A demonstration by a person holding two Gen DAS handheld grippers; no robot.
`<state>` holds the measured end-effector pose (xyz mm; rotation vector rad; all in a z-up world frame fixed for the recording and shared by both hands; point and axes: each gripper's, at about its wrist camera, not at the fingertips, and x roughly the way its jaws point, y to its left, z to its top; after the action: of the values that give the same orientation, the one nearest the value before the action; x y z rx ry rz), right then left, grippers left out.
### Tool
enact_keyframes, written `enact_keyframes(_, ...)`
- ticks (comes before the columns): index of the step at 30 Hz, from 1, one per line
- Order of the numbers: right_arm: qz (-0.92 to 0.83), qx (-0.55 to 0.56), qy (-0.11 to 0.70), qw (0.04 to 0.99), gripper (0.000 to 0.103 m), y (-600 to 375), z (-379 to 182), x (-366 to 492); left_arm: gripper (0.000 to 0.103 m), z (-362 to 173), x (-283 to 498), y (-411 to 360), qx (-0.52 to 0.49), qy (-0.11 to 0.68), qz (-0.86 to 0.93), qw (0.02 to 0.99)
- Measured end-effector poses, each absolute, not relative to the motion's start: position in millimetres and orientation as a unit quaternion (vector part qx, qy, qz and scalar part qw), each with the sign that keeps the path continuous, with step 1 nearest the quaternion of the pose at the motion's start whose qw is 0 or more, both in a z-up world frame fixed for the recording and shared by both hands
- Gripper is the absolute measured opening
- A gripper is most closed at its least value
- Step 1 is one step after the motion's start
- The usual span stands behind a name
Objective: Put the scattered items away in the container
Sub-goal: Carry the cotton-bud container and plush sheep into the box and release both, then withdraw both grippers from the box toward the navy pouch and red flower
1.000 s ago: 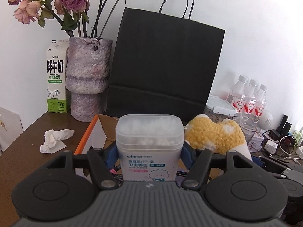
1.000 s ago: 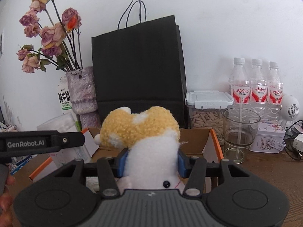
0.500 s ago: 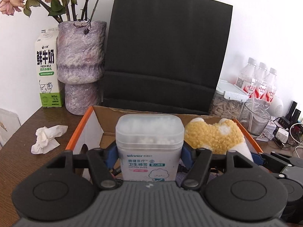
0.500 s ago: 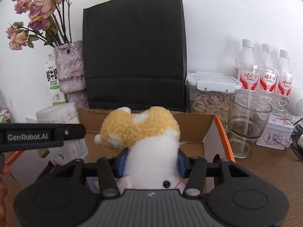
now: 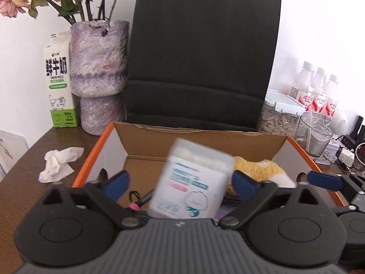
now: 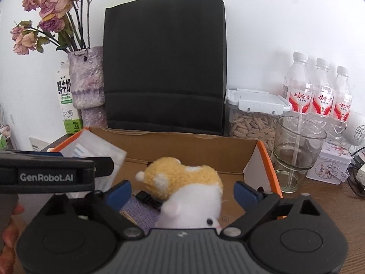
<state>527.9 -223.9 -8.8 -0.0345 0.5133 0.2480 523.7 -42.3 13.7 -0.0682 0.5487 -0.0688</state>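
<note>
An orange-rimmed cardboard box (image 5: 95,157) stands in front of me. My left gripper (image 5: 180,182) hovers over it, and its jaws are opening. A clear tub of cotton buds (image 5: 194,182) hangs tilted and blurred between the blue pads (image 5: 117,182), free of both. My right gripper (image 6: 182,193) is over the same cardboard box (image 6: 262,157) with its jaws opening too. A yellow and white plush toy (image 6: 189,187) has tipped over between the pads without touching them. The plush toy (image 5: 257,171) also shows in the left wrist view, and the tub (image 6: 95,153) in the right.
A black paper bag (image 5: 200,57) stands right behind the box. To the left are a vase (image 5: 98,68), a milk carton (image 5: 59,80) and a crumpled tissue (image 5: 59,162). On the right stand a seed jar (image 6: 253,118), a glass (image 6: 296,153), water bottles (image 6: 319,91) and a tin (image 6: 328,164).
Both grippers have let go: the jaws stand wide. The cotton bud tub tilts and drops from the left one, and the plush toy has sunk and tipped forward into the box.
</note>
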Motion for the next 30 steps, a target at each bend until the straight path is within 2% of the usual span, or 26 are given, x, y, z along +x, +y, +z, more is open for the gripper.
enact_keyframes(2,0.125,-0.021,0.257,0.958,0.103,-223,-7,527,0.103,17,521,-42,-0.029,0.265,-0.024,0.964)
enact_keyframes(15,0.136,-0.034,0.249,0.958,0.103,-227,13,500,0.103,37,495,-32,-0.043,0.229,-0.016,0.972)
enact_keyframes(24,0.142,-0.019,0.204,0.969,0.103,-261,36,434,0.103,45,435,-24,-0.042,0.202,-0.046,0.977)
enact_keyframes(30,0.133,-0.031,0.210,0.968,0.103,-278,25,388,0.103,35,391,-22,-0.035,0.212,-0.076,0.974)
